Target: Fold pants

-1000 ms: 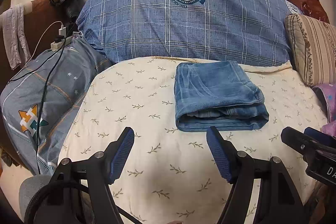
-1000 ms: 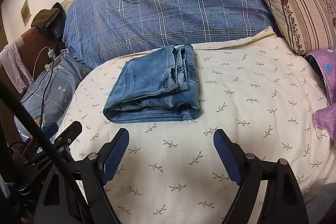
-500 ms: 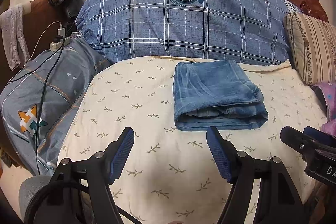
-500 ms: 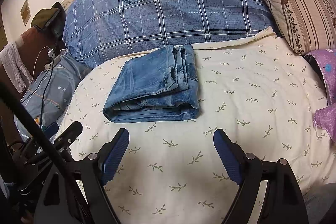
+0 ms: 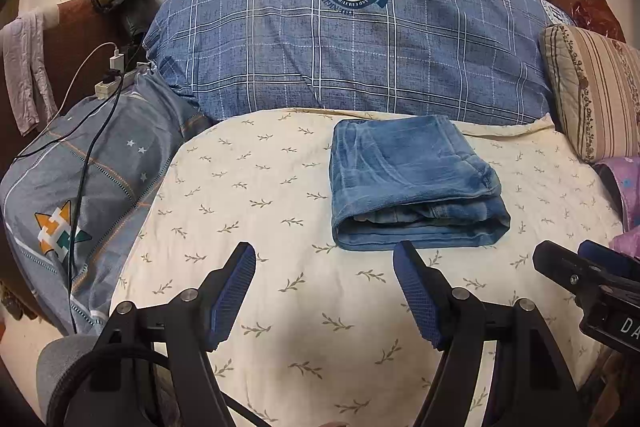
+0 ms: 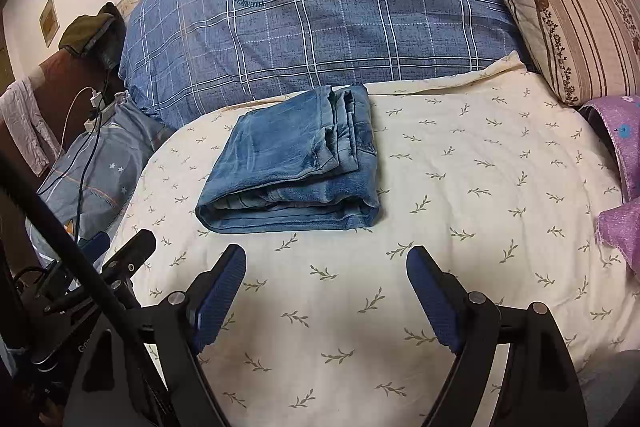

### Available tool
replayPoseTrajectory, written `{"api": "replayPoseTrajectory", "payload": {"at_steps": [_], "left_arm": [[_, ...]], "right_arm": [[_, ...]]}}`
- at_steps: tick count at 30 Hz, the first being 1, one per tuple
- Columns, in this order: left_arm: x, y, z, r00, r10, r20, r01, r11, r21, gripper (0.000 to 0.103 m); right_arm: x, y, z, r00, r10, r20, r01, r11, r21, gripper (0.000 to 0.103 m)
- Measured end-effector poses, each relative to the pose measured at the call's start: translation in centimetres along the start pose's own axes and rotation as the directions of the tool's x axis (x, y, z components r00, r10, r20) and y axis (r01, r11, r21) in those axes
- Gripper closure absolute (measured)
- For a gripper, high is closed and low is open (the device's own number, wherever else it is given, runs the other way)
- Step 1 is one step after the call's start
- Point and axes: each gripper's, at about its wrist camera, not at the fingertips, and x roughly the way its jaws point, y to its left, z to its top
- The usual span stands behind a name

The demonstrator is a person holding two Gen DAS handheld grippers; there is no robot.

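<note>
The bed (image 5: pixel 288 307) carries a big plaid pillow (image 5: pixel 360 47) at its head, and just before it lie the jeans (image 5: pixel 412 183), folded into a compact stack (likely finished). Both tools sit back, apart from the denim: left tool (image 5: pixel 324 293) and right tool (image 6: pixel 326 297) gape wide, holding nothing

I'm looking at my left gripper (image 5: pixel 324 259): black angular arms, blue ribbed pads (image 5: pixel 232 297) on the jaws, silver screws at the pivots, a black cable looping below. Right gripper (image 6: pixel 326 261) matches, same blue pads (image 6: pixel 434 301), same screws. Its black body shows white lettering, cut off at the frame edge.
</note>
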Motion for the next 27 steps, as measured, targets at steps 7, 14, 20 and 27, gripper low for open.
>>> {"api": "replayPoseTrajectory", "payload": {"at_steps": [7,14,20,27], "left_arm": [[0.13,0.08,0.07,1.000,-0.001,-0.005,0.001,1.000,0.002,0.031],[0.15,0.02,0.04,1.000,-0.002,-0.005,0.002,1.000,0.010,0.031],[0.11,0.07,0.04,1.000,0.000,-0.004,0.000,1.000,0.009,0.031],[0.16,0.13,0.11,1.000,-0.003,-0.005,0.003,1.000,0.012,0.031]], "right_arm": [[0.02,-0.02,0.06,1.000,-0.002,-0.004,0.002,1.000,0.000,0.019],[-0.03,0.05,0.11,1.000,-0.002,-0.001,0.002,1.000,0.001,0.019],[-0.01,0.00,0.08,1.000,-0.004,-0.004,0.004,1.000,0.002,0.019],[0.03,0.04,0.04,1.000,-0.007,-0.005,0.007,1.000,-0.001,0.019]]}}
